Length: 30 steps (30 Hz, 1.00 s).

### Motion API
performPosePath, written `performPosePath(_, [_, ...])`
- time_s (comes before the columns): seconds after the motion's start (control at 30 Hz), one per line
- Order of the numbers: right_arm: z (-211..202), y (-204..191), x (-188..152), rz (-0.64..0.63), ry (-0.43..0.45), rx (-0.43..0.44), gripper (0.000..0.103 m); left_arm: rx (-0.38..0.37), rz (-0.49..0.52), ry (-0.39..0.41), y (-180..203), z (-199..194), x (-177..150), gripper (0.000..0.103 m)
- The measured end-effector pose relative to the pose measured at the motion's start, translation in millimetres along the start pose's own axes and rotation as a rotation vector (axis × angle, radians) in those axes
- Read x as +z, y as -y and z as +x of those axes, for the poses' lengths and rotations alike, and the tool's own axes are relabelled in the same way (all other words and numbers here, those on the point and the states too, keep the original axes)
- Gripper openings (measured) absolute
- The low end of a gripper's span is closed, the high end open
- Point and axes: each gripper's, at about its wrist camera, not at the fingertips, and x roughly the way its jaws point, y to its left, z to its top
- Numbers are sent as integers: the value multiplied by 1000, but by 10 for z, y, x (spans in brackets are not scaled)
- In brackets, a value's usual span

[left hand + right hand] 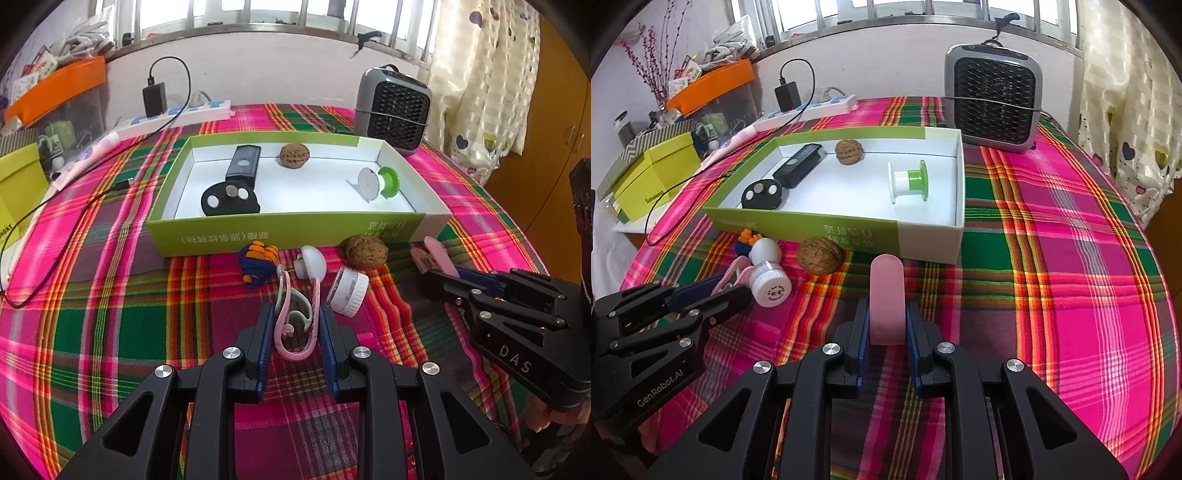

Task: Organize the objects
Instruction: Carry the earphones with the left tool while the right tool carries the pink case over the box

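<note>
A green box (229, 240) (827, 230) with a white inside holds a black remote (243, 162), a round black fob (231, 199), a walnut (294, 155) and a green-and-white spool (380, 182). In front of it on the plaid cloth lie a blue-orange cord (256, 260), a white dome piece (312, 261), a white capped jar (349, 290) and a second walnut (366, 252) (819, 255). My left gripper (295, 314) is shut on pink and pale-green hooks (295, 325). My right gripper (886, 314) is shut on a pink clip (886, 299) (436, 258).
A grey fan heater (393, 110) (993, 99) stands behind the box at the right. A power strip with a black charger (155, 99) and its cable lies at the back left. A yellow-green box (652, 173) and an orange-lidded bin (55, 88) stand at the left.
</note>
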Motion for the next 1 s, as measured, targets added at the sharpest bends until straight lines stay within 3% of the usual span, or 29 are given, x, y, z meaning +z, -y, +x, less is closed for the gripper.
performPosePath(1.0, [-217, -150, 139, -38, 54, 42, 19, -39, -24, 68, -43, -256, 140, 22])
